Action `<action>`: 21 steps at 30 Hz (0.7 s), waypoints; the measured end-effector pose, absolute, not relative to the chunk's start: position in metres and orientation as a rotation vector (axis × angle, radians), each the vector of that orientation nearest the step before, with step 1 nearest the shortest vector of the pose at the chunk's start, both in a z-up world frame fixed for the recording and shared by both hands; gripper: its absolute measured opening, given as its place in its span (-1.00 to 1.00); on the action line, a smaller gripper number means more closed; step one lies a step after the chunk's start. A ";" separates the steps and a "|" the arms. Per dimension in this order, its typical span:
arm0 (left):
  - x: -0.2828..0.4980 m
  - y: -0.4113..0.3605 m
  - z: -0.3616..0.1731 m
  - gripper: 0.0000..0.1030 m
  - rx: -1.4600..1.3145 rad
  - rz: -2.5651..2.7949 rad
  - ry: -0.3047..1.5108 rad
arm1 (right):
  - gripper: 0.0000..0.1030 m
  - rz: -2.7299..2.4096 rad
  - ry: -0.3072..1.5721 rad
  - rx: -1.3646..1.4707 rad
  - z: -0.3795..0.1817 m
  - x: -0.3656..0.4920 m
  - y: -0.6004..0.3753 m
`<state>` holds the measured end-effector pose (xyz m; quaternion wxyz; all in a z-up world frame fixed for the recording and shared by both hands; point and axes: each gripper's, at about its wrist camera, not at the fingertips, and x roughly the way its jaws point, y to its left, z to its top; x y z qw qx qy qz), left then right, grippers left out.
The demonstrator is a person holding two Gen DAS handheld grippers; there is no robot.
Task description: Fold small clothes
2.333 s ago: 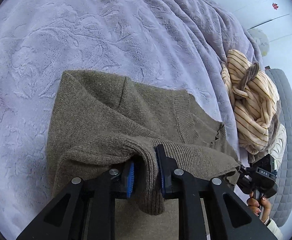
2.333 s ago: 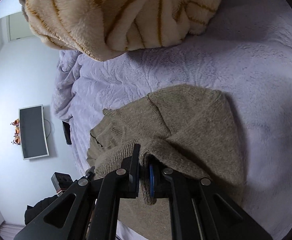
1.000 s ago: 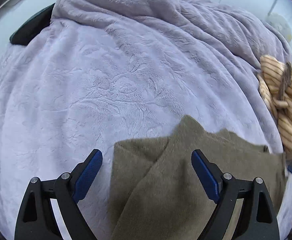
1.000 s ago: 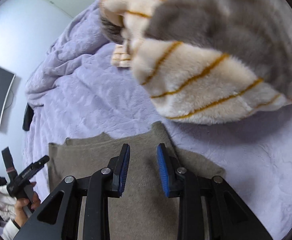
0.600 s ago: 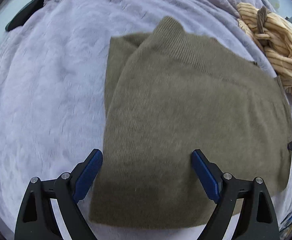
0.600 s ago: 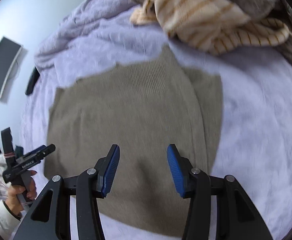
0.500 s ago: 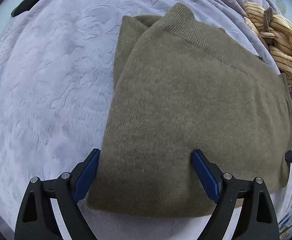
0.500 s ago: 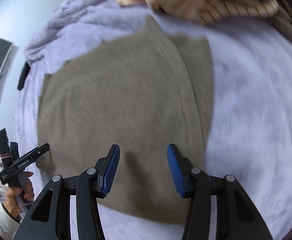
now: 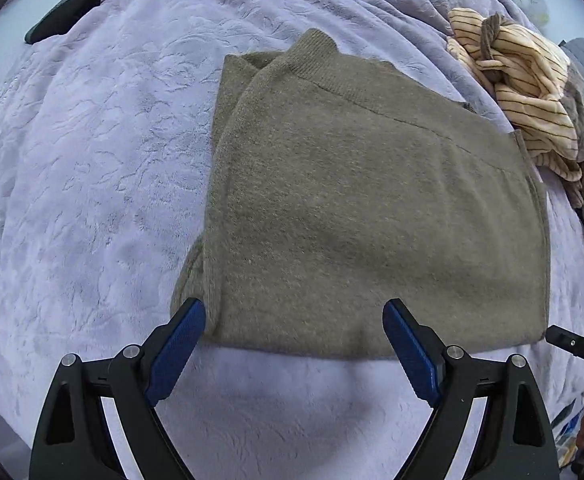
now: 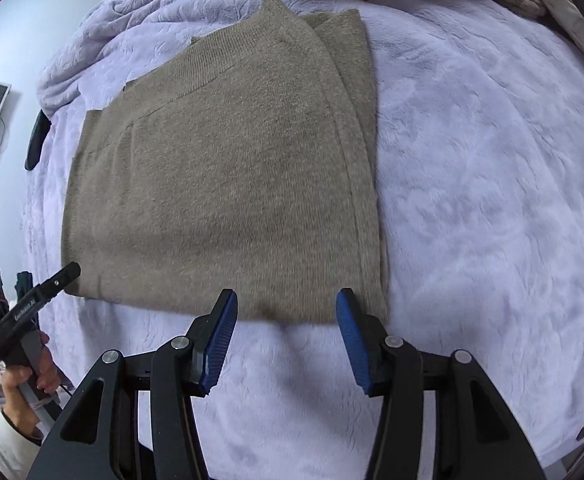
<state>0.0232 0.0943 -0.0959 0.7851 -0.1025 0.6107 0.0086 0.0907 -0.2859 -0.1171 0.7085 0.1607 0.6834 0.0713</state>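
Fingers (image 9: pixel 179 332) of the left gripper (image 9: pixel 294 338) are spread wide and empty; the right gripper (image 10: pixel 285 328) is opening, nothing clamped. Beyond both, the folded sweater (image 9: pixel 372 200) is laid flat, collar pointing away, near hem at the fingertips, bare blanket (image 10: pixel 492 200) outside.

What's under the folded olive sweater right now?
The olive sweater lies flat on the lilac fleece blanket, which shows all around it. A lower folded layer of the sweater peeks out along one side edge. Anything else beneath is covered.
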 end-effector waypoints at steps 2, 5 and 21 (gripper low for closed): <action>0.012 0.089 -0.091 0.76 -0.235 -0.015 1.334 | 0.12 0.154 1.529 0.371 -0.112 0.082 -0.287; -0.001 0.085 -0.087 0.76 -0.210 -0.045 1.360 | 0.13 0.157 1.538 0.394 -0.107 0.070 -0.285; -0.057 0.068 -0.059 0.76 -0.291 -0.027 1.384 | 0.42 0.263 1.557 0.304 -0.077 0.043 -0.229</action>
